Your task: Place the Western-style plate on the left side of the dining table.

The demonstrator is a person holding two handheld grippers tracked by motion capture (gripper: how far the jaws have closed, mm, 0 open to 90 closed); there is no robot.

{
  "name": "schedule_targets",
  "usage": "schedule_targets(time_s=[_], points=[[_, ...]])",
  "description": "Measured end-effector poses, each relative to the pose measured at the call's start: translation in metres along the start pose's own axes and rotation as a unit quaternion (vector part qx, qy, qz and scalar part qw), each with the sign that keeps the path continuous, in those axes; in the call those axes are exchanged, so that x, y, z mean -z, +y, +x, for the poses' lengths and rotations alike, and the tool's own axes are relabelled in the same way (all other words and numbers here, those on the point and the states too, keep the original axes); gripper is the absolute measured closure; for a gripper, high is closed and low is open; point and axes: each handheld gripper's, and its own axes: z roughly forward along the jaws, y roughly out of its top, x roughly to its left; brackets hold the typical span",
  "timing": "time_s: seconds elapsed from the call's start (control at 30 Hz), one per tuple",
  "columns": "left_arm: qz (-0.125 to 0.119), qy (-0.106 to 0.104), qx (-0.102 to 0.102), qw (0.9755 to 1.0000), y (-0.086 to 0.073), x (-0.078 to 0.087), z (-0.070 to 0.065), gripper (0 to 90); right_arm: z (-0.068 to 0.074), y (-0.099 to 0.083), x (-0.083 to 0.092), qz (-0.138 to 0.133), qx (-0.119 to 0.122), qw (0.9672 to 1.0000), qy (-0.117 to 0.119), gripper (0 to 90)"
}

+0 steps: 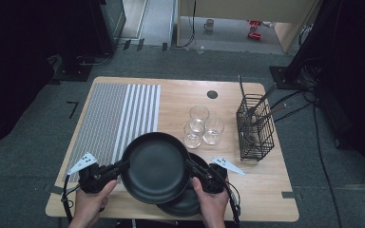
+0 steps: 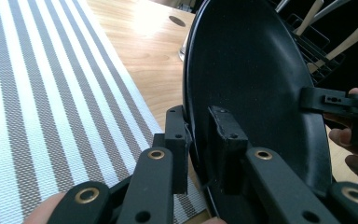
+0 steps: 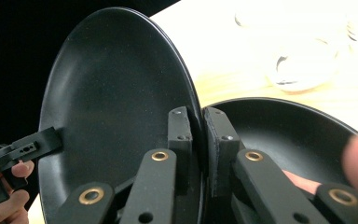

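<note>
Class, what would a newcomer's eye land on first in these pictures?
A round black plate, gripped at opposite rims by the left gripper and right gripper, above a second black plate at the wooden table's near edge. Behind stand three clear glasses and a black wire cutlery basket.

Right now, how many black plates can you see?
2. The top plate is lifted, pinched at its rim by the left gripper and right gripper. The bottom plate lies on the table under it. More could be hidden beneath.
</note>
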Motion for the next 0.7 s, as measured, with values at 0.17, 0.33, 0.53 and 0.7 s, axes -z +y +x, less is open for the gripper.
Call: schedule_targets(time_s=[0.17,0.33,0.53,0.7], points=[[-0.003,0.004,0.001,1.0000,0.002,0.003,0.004,79.2,0.003,0.001,-0.005,0.001,0.003,1.0000,0.002,82.5],[-0.007,0.009,0.004,0.9999,0.004,0.007,0.007,79.3,0.005,0.003,-0.011,0.010,0.000,0.9999,0.010,82.5],[-0.012,0.015,0.006,0.9998,0.007,0.012,0.012,79.5,0.009,0.005,-0.019,0.016,0.000,0.9997,0.016,82.4],[-0.016,0.019,0.008,0.9997,0.009,0.016,0.015,79.5,0.011,0.008,-0.025,0.021,0.000,0.9994,0.027,82.7]])
